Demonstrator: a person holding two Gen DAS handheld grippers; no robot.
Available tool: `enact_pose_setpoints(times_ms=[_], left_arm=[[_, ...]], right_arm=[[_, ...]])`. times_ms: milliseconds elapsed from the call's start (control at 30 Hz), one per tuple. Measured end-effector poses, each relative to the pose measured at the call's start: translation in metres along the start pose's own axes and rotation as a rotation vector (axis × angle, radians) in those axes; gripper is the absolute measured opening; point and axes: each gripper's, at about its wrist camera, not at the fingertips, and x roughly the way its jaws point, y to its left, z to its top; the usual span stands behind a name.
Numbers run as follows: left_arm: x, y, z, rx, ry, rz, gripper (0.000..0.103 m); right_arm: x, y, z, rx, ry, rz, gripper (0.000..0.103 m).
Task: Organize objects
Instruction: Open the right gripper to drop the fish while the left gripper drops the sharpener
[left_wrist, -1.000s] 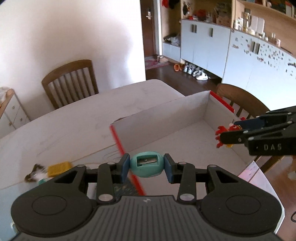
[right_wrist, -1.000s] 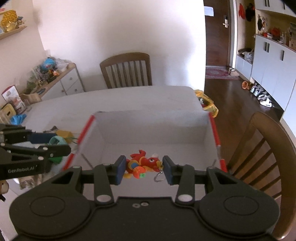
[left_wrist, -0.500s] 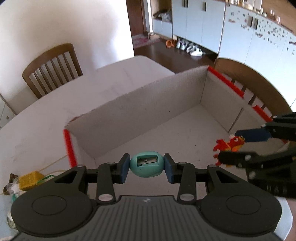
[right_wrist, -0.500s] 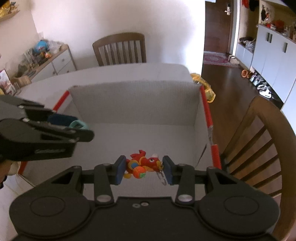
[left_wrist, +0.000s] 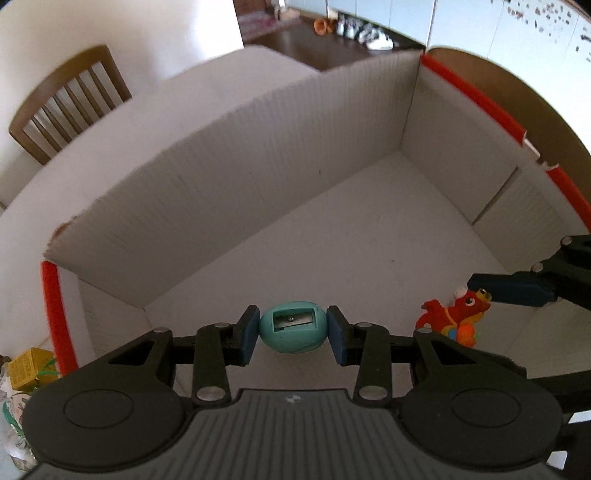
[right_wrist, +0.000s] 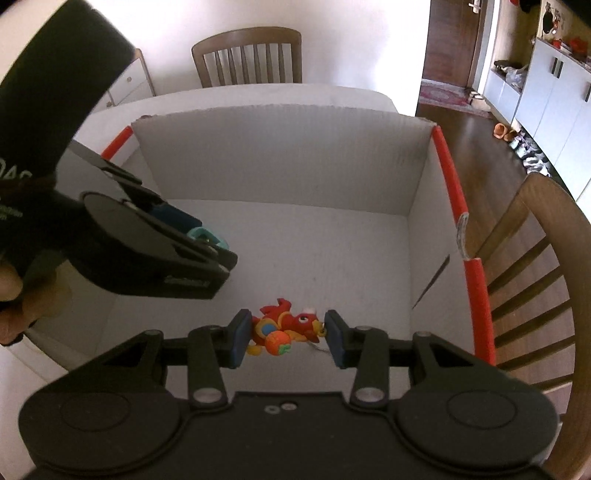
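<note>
My left gripper (left_wrist: 292, 334) is shut on a teal egg-shaped pencil sharpener (left_wrist: 292, 328), held above the floor of a white cardboard box (left_wrist: 229, 177) with red edge strips. My right gripper (right_wrist: 285, 338) is shut on a red dragon keychain toy (right_wrist: 286, 326), also inside the box near its right side. In the left wrist view the dragon toy (left_wrist: 456, 319) hangs at the right, pinched by the right gripper's blue pads (left_wrist: 511, 290). The right wrist view shows the left gripper (right_wrist: 212, 242) at the left with the sharpener (right_wrist: 207, 236) partly hidden between its fingers.
The box (right_wrist: 280, 155) sits on a white table (left_wrist: 221, 74). A yellow block (left_wrist: 29, 367) and small clutter lie outside the box's left wall. Wooden chairs stand at the far side (right_wrist: 247, 55) and the right (right_wrist: 532, 280). A hand (right_wrist: 14, 295) holds the left gripper.
Both grippers have sunk into the box and tilted further downward. The left one has moved over the box's left wall and closer to the right one. Both grips are unchanged.
</note>
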Motion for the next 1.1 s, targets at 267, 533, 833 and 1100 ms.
enact_pose_setpoints(times_ms=[267,533,833,1100], left_arm=[[0.015,0.006,-0.003,-0.017,0.093,-0.018,0.039],[0.005,0.001,-0.006,-0.02,0.049,0.0,0.039],[-0.026,0.016,-0.016,-0.072,-0.051,-0.011,0.039],[-0.064,0.016,-0.033,-0.104,-0.159,-0.02,0.039]], right_arm=[[0.004,-0.001,0.0,0.007,0.029,-0.008,0.04],[-0.005,-0.006,-0.004,0.034,0.012,0.001,0.041],[-0.032,-0.005,-0.013,0.051,-0.042,0.023,0.044],[-0.064,0.001,-0.01,0.05,-0.106,0.046,0.044]])
